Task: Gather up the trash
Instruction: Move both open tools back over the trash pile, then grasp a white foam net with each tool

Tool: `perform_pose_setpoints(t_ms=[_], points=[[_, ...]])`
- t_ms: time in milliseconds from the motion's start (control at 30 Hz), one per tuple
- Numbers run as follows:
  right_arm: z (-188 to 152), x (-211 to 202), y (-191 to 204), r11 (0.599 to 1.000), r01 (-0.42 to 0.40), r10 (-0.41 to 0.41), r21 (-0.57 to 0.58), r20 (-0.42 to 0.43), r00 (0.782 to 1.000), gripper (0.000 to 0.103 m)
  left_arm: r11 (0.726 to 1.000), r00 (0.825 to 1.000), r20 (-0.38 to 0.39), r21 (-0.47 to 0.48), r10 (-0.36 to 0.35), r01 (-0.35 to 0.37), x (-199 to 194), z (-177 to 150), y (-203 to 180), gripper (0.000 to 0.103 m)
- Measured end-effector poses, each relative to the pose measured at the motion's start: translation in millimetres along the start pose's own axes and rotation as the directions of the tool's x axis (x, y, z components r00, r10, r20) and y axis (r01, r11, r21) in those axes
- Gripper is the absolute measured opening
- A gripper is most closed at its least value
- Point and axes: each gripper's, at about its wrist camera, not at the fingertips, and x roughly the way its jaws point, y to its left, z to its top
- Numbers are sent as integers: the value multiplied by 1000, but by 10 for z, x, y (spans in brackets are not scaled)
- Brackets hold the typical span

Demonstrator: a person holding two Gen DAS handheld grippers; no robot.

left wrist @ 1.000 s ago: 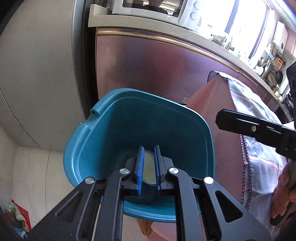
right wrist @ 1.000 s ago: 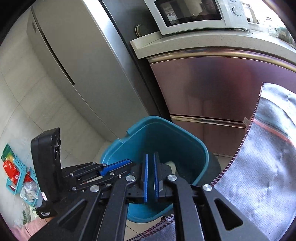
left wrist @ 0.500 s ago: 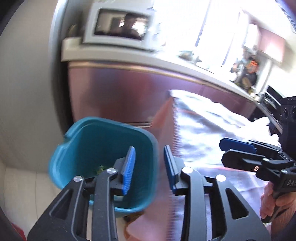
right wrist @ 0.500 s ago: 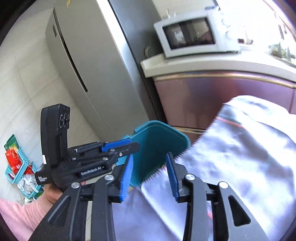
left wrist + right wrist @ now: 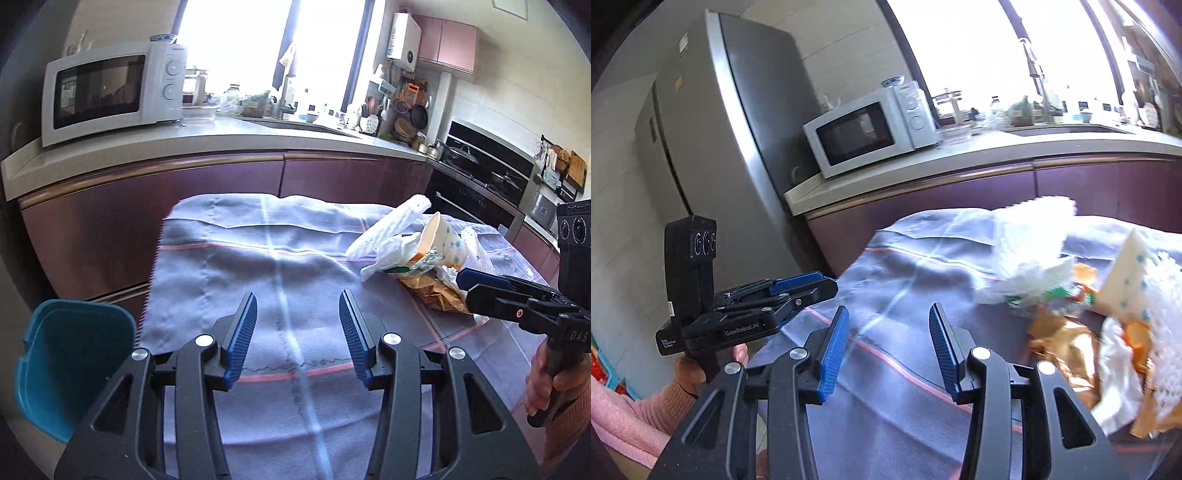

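Note:
A heap of trash lies at the right of the grey tablecloth [image 5: 258,266]: a white paper towel [image 5: 391,229], a tipped paper cup with blue dots [image 5: 441,240] and a golden-brown wrapper [image 5: 432,291]. The right wrist view shows the same towel [image 5: 1030,236], cup [image 5: 1126,273] and wrapper [image 5: 1060,339] blurred at its right. My left gripper [image 5: 298,295] hovers over bare cloth left of the heap, jaws opening, nothing between them. My right gripper [image 5: 888,308] is also opening and empty, its tips [image 5: 476,280] close beside the wrapper. The teal bin [image 5: 70,362] stands low at the table's left end.
Behind the table runs a counter with maroon cabinet fronts [image 5: 221,184], a white microwave [image 5: 110,88] on it. A steel fridge [image 5: 720,147] stands to the left. A black hob and oven [image 5: 480,173] lie at the far right. Coloured baskets [image 5: 598,369] sit on the floor.
Both grippers have swung right and up from over the teal bin to above the table. Their jaws went from shut to open. The bin now sits at the left wrist view's lower left.

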Motion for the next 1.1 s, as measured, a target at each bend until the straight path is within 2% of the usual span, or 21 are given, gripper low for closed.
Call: perform_pose_setpoints(t_ms=[133,300,433,567,733,1100], points=[[-79,-348,-369,993,98,-102,72,51,993,44,999,999,-16,40,-29,29,249,83,-230,46],[-112,-612,-782,969,196,-211,152,91,973,46,996,998,-37,80,-41,44,492,202,-456,46],[-130,-743,-1049,946,246,-271,213,101,957,52,993,999,-35,110,-33,37,619,319,-598,47],[-172,-760,-1237,923,277,-310,267,90,947,54,990,999,-39,134,-28,33,764,423,-726,49],[-250,-721,-1466,898,279,-316,340,59,947,54,985,999,-45,170,-25,33,931,502,-858,49],[-303,-598,-1671,869,249,-293,427,38,955,55,979,998,-67,202,-18,32,1199,595,-1024,51]])
